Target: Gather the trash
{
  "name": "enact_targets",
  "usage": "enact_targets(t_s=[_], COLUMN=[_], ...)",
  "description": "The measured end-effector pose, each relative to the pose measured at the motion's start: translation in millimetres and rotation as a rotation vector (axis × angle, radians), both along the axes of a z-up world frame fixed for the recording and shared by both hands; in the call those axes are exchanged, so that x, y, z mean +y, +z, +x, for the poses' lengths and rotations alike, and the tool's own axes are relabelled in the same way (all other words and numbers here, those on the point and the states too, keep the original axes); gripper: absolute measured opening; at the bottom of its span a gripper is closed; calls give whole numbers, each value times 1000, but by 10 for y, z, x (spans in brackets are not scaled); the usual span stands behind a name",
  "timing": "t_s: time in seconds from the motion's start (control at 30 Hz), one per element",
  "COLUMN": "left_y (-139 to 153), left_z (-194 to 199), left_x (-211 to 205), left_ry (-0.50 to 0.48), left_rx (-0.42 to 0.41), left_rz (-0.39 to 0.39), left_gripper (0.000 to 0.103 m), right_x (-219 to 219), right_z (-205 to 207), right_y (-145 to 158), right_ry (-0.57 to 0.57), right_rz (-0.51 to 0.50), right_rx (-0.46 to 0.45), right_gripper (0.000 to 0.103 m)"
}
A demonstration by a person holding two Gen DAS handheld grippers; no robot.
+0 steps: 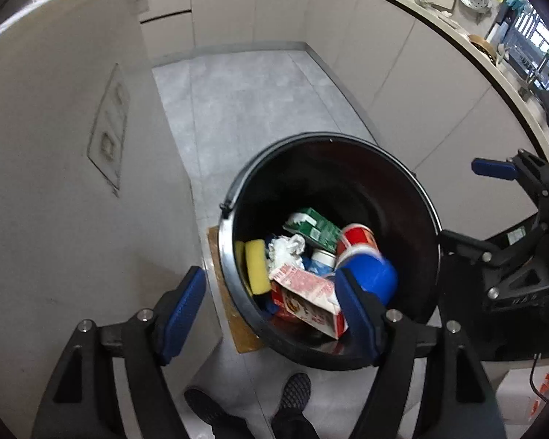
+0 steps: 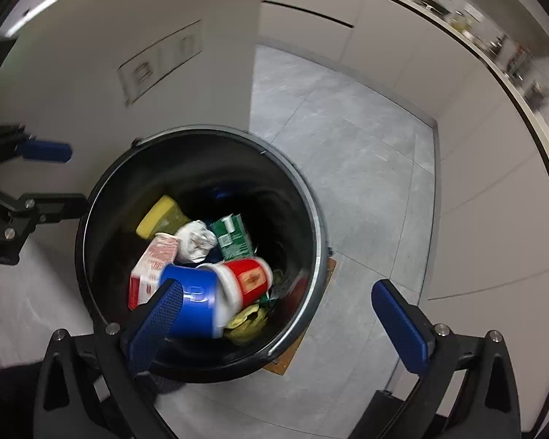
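Observation:
A black round trash bin (image 1: 329, 179) stands on the grey floor. Inside lie a green carton (image 1: 314, 226), a yellow sponge (image 1: 257, 265), crumpled white paper (image 1: 285, 248), a red-and-white carton (image 1: 307, 296), a red cup (image 1: 357, 241) and a blurred blue cup (image 1: 369, 274). My left gripper (image 1: 271, 292) hangs open over the bin's near left rim, nothing between its pads. My right gripper (image 2: 278, 314) is open wide above the bin (image 2: 201, 161). The blue cup (image 2: 194, 292) and red cup (image 2: 249, 278) lie below its left finger, untouched.
A brown mat (image 1: 234, 314) sticks out from under the bin. A white cabinet side (image 1: 73, 183) rises close on the left, and cabinets under a counter (image 1: 439, 84) run along the right. A person's dark shoes (image 1: 292, 391) stand just before the bin.

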State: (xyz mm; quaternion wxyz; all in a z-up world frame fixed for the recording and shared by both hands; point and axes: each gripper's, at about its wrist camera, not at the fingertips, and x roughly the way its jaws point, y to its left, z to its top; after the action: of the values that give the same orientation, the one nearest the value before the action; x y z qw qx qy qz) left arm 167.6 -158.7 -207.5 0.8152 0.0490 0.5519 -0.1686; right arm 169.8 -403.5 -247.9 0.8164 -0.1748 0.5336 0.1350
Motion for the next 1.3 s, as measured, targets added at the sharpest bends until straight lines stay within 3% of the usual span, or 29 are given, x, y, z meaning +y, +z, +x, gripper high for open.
enact_targets(t_s=[0.17, 0.23, 0.47, 0.7, 0.93, 1.3], left_y=[-30, -13, 180, 674, 1107, 1527], left_z=[-66, -86, -262, -582, -909, -1198], left_x=[-59, -61, -76, 9, 257, 657], left_ry=[18, 25, 33, 38, 50, 116], left_rx=[-8, -18, -52, -142, -178, -244], left_rz=[27, 30, 21, 5, -33, -58], left_gripper=[77, 88, 92, 103, 103, 103], right_x=[1, -14, -78, -181, -60, 307], right_z=[-33, -46, -196, -563, -1005, -1511], right_y=[-17, -9, 122, 579, 1078, 1735], right_ry=[-6, -25, -135, -256, -294, -330], right_rz=[-5, 2, 33, 96, 143, 222], right_rx=[0, 5, -26, -80, -135, -214], right_gripper=[103, 103, 103, 103, 103, 103])
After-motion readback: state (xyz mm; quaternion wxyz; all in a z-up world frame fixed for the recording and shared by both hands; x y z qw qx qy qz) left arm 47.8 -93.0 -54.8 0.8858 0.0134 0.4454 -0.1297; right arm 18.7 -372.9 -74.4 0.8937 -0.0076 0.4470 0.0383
